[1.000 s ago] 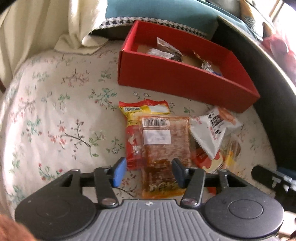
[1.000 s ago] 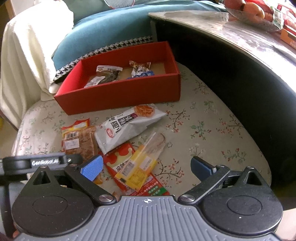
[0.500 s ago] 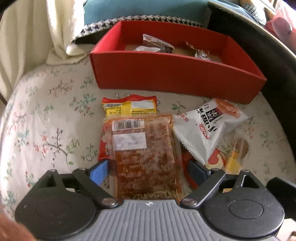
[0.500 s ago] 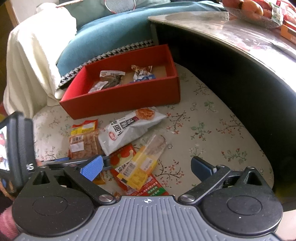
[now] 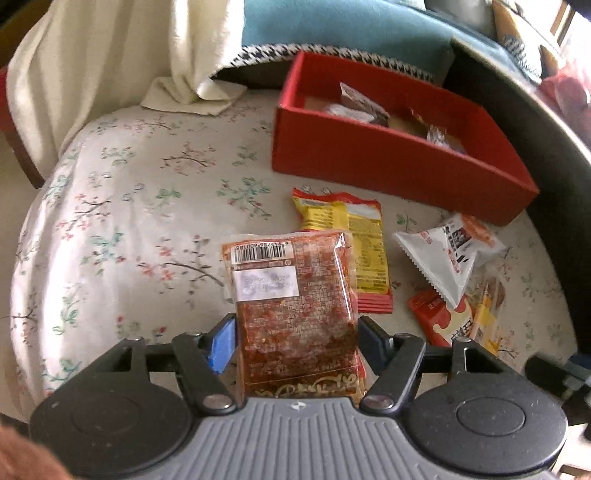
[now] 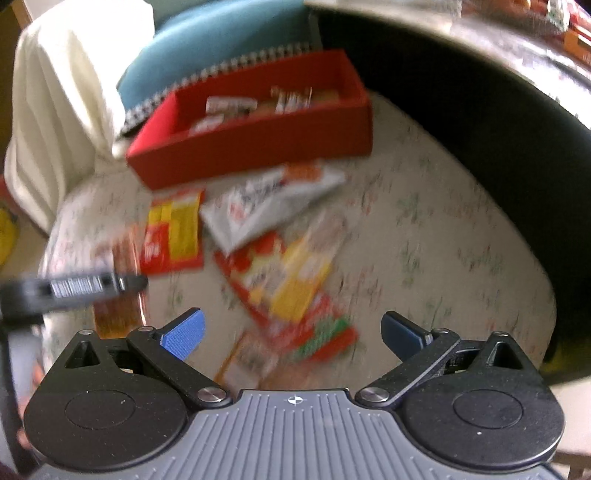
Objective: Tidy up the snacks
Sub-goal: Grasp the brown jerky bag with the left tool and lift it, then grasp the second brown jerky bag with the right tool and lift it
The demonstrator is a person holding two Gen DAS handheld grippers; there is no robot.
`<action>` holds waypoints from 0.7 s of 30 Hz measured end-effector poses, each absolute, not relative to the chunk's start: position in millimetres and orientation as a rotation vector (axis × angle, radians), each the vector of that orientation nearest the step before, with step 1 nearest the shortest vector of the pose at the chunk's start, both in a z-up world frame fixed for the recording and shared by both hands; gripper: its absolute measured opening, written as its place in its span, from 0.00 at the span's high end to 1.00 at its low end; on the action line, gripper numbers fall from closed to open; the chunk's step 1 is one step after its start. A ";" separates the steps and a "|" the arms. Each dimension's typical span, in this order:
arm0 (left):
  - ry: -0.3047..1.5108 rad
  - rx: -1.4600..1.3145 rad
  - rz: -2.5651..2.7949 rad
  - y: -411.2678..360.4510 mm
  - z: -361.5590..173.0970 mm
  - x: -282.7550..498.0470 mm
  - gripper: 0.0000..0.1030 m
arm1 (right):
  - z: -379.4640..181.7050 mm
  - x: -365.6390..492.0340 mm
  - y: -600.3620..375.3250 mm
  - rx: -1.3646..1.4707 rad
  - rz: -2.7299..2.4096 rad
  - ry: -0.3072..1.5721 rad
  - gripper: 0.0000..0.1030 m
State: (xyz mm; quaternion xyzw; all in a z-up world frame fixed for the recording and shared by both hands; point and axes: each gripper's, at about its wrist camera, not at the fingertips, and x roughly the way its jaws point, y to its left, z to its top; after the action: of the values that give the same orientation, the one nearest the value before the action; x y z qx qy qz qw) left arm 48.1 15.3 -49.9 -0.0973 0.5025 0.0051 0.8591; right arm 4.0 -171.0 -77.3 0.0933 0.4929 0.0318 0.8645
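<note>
Left gripper [image 5: 293,341] pinching a clear packet of reddish-brown snack [image 5: 295,310] by its long sides, jaws having just closed in on it, blue pads tight against the wrapper. Packet lifted off the floral cushion [image 5: 140,221], barcode end pointing away from the camera. Right gripper [image 6: 291,328] spread wide, nothing between its pads, hovering over the loose packets; that view badly blurred.

Red box [image 5: 399,166] at the far edge of the cushion, up against a blue pillow with a houndstooth border [image 5: 332,22], several small wrapped snacks [image 5: 364,105] already inside. On the cushion in front of the box: a red-and-yellow packet [image 5: 354,236] just beyond the held one, a white sachet with a serrated edge [image 5: 450,254] to its right, near the cushion's right edge, partly overlying a red packet [image 5: 439,317] and a slim yellow-and-clear one [image 5: 487,314]. Cream cloth [image 5: 110,55] draped at the far left corner. Dark rounded table edge [image 5: 554,147] along the cushion's right side. In the right wrist view, left gripper [image 6: 74,288] visible at the left edge of the cushion, the held packet [image 6: 118,317] hanging below it.
</note>
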 end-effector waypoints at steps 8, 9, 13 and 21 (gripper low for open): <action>1.039 -0.295 -0.051 31.8 -39.7 37.4 0.40 | -103.4 -27.5 -126.7 0.144 0.034 1.134 0.00; 1.032 -0.303 -0.056 33.2 -37.7 36.6 0.40 | -105.7 -28.9 -119.9 0.123 0.036 1.140 0.00; 1.018 -0.336 -0.078 39.8 -32.2 34.6 0.40 | -121.8 -28.9 -99.3 0.009 0.049 1.190 0.00; 1.025 -0.377 -0.092 49.6 -31.5 35.9 0.40 | -124.4 -9.6 -126.9 -0.011 -0.008 1.224 0.00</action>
State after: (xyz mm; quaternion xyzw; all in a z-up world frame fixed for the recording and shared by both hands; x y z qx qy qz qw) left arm 35.9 49.6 -31.5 -0.1791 0.4874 -0.0436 0.8535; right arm -9.6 -126.9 -124.4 -0.0052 0.5746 -0.0038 0.8184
